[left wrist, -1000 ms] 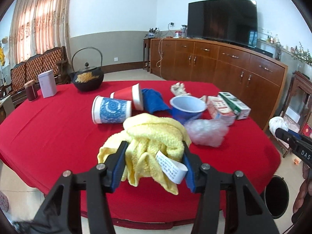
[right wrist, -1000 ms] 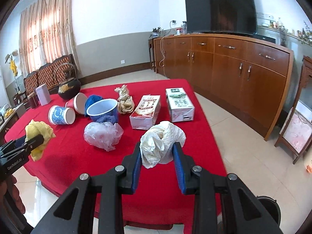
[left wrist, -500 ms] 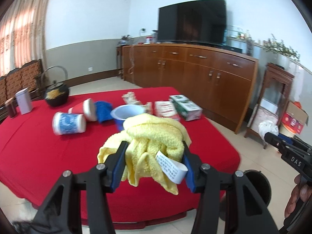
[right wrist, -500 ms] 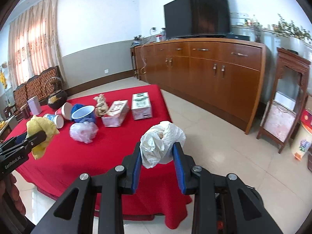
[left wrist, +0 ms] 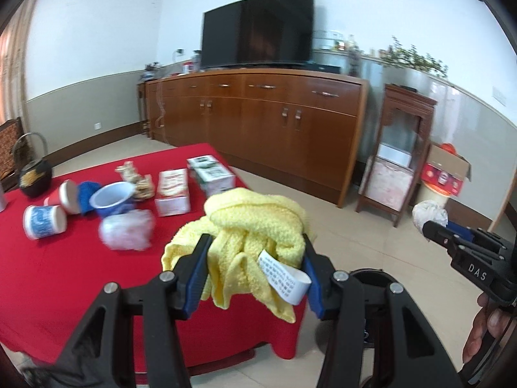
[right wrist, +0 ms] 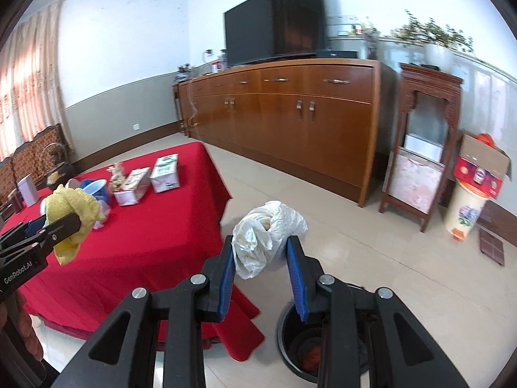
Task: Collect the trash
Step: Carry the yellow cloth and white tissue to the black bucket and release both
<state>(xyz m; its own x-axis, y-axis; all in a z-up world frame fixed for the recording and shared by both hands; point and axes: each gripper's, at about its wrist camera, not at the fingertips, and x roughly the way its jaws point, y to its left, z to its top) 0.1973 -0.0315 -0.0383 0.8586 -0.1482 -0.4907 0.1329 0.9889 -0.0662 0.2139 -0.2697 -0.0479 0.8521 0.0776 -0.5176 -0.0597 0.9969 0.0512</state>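
My left gripper (left wrist: 255, 266) is shut on a crumpled yellow cloth (left wrist: 255, 226) with a white label, held near the right end of the red table (left wrist: 64, 274). It also shows in the right wrist view (right wrist: 69, 208). My right gripper (right wrist: 260, 263) is shut on a crumpled white plastic bag (right wrist: 268, 231), held over the floor above a black trash bin (right wrist: 300, 346). In the left wrist view the bag (left wrist: 429, 215) and bin (left wrist: 371, 278) show at the right. Cups, a blue bowl (left wrist: 111, 197), a clear plastic wad (left wrist: 127, 229) and cartons (left wrist: 171, 190) lie on the table.
A long wooden cabinet (right wrist: 290, 113) with a TV (right wrist: 274, 22) runs along the far wall. A small wooden stand (right wrist: 420, 161), a pale bin (right wrist: 465, 210) and a cardboard box (right wrist: 481, 165) stand at the right. A black kettle (left wrist: 34, 174) sits at the table's far left.
Both grippers have swung right, away from the table and toward the floor bin. The bin now lies just under the right gripper. Both still hold their loads.
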